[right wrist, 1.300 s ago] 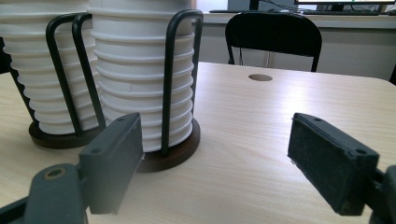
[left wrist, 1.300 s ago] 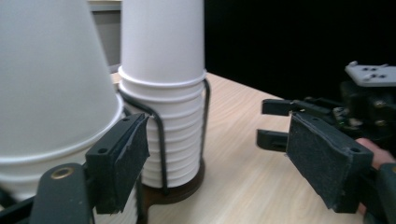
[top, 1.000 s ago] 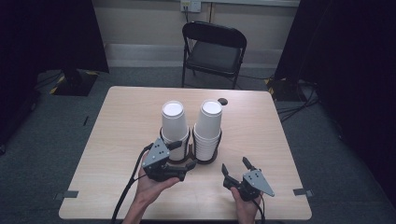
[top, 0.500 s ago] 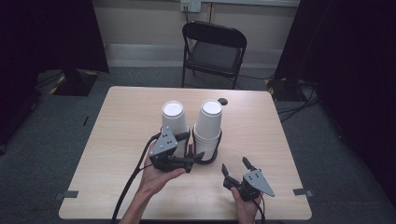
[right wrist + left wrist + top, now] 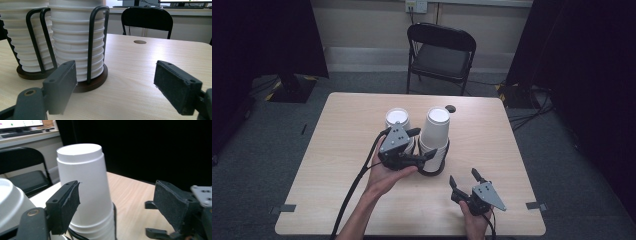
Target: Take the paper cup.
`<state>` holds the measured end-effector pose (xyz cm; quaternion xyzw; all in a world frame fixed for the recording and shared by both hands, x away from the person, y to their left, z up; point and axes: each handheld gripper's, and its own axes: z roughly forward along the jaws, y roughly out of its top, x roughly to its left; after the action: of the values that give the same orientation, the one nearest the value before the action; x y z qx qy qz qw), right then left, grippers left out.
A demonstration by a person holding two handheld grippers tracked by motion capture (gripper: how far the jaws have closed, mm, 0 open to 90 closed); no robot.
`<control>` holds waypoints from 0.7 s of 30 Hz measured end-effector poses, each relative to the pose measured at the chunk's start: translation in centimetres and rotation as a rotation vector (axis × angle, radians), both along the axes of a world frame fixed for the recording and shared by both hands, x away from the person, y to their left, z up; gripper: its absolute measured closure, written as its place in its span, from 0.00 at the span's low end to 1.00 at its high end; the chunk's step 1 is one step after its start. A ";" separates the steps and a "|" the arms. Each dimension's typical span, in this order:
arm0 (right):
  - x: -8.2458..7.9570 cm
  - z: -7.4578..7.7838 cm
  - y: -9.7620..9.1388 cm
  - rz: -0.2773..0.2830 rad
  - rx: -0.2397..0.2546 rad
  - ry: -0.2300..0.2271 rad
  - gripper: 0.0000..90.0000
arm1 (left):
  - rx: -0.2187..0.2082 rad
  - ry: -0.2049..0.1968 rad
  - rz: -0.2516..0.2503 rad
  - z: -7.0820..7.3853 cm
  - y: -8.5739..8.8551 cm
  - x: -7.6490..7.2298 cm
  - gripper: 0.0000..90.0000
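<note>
Right stack (image 5: 435, 127) of white paper cups stood upside down in its black wire holder (image 5: 432, 170) near the middle of the table (image 5: 342, 150), a little toward the table's far edge. Left stack (image 5: 397, 120) stood in a holder of its own just beside it, on the table's left half.

The left gripper (image 5: 424, 142) hung above the table's middle, held from below by the left hand (image 5: 384, 177). One jaw reached in between the two stacks and the other lay across the near side of the right stack. In the left gripper view the jaws had just been closing somewhat, yet they stood well apart. The top cups of the right stack (image 5: 85, 195) rose in the gap close behind one pad, and the other pad was clear of them. No pad could be seen pressing on a cup.

The right gripper (image 5: 463, 176) rested low near the table's near edge, on its right half, in the right hand (image 5: 472, 215). Its jaws were spread wide with nothing between them. They pointed across the table past the right stack (image 5: 75, 37) toward a round hole (image 5: 140, 42) near the far edge.

A black chair (image 5: 442, 55) stood behind the table's far edge.
</note>
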<state>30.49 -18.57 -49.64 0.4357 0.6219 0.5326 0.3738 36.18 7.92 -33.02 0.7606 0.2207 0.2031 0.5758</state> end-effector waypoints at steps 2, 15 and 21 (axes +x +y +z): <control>0.0 0.0 0.0 0.000 0.000 -0.001 0.20 | -0.005 0.003 -0.001 0.1 -0.1 0.2 0.23; 0.0 0.0 0.0 0.017 0.000 0.002 0.20 | 0.002 0.008 0.026 2.9 -1.0 2.0 0.22; 0.0 0.0 0.0 0.027 0.002 0.001 0.20 | 0.003 0.041 0.031 3.6 -1.4 3.4 0.20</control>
<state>30.47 -18.61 -49.63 0.4281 0.6275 0.5379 0.3656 39.53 6.51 -29.38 0.7618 0.2437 0.1966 0.5670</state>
